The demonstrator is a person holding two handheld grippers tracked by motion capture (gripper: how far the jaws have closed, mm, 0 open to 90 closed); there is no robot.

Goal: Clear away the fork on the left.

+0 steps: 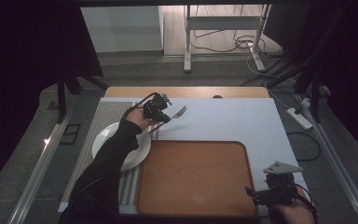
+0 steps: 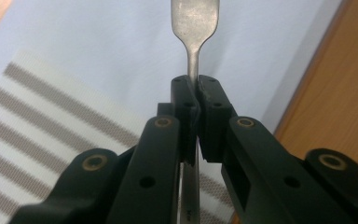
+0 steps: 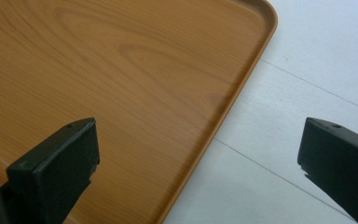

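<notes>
Left claw [image 1: 164,116] clamped tight on fork [image 1: 179,112] handle, fork lifted above white bench cover, tines pointing away toward far right; in left gripper view, fork [image 2: 193,28] handle runs up between closed jaws. White plate [image 1: 103,140] on striped mat [image 1: 106,114], just left of wooden tray [image 1: 196,179]. Right claw [image 1: 254,193] wide open, nothing between jaws, hovering at tray's [image 3: 121,84] near right corner
</notes>
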